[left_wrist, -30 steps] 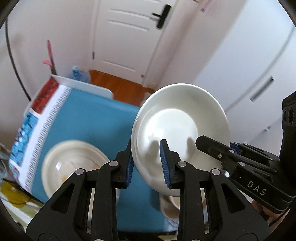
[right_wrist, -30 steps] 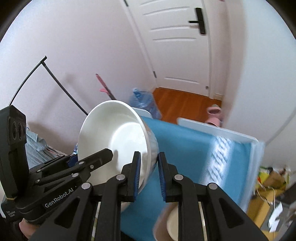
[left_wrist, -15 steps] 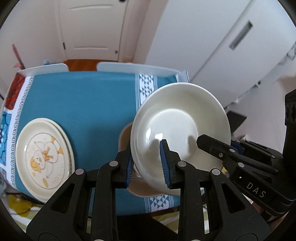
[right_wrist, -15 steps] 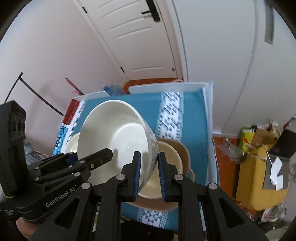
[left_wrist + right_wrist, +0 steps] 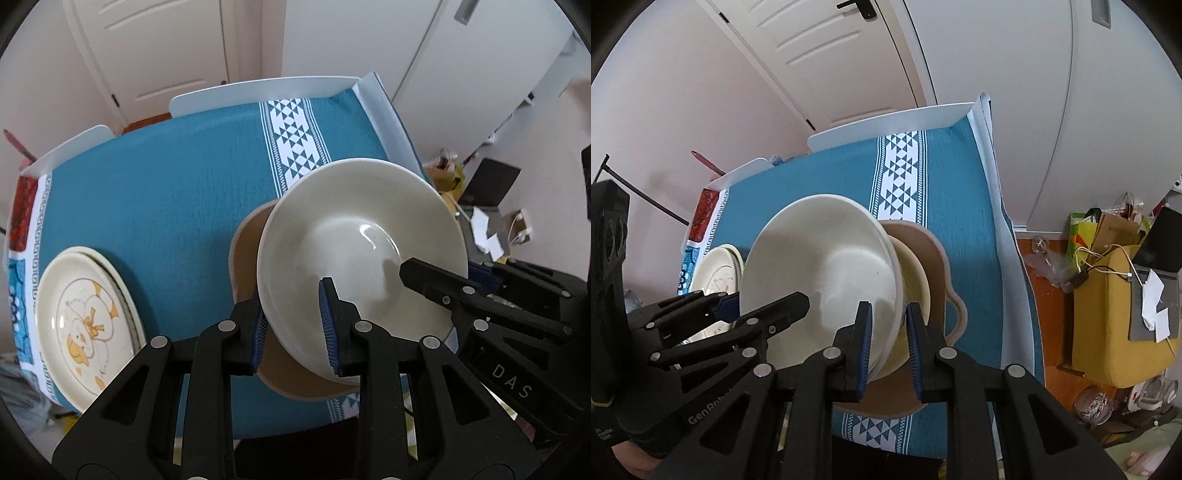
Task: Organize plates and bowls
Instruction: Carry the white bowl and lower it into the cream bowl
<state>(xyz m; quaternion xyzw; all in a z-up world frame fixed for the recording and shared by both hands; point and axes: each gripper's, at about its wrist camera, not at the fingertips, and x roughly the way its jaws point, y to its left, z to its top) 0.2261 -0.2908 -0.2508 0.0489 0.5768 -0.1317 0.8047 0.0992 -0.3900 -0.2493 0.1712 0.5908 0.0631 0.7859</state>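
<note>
Both grippers hold one white bowl (image 5: 354,236) (image 5: 827,258) by its rim, tilted, just above a tan two-handled bowl (image 5: 247,254) (image 5: 923,251) on the blue tablecloth. My left gripper (image 5: 295,332) is shut on the bowl's near left rim. The right gripper (image 5: 888,339) is shut on the opposite rim, and it also shows at the right of the left wrist view (image 5: 436,280). A cream inner bowl (image 5: 916,280) sits inside the tan one. A stack of plates with a duck picture (image 5: 85,325) (image 5: 716,269) lies at the table's left.
The blue cloth (image 5: 177,192) covers a small table with white chair backs (image 5: 258,88) at its far side. A yellow seat (image 5: 1108,332) with papers and cables, bags and clutter on the wooden floor stand to the right. A door and white cupboards lie beyond.
Both grippers have come down and swung over the table with the white bowl, which now hangs right over the tan bowl. The views have tipped down from the door to the tabletop.
</note>
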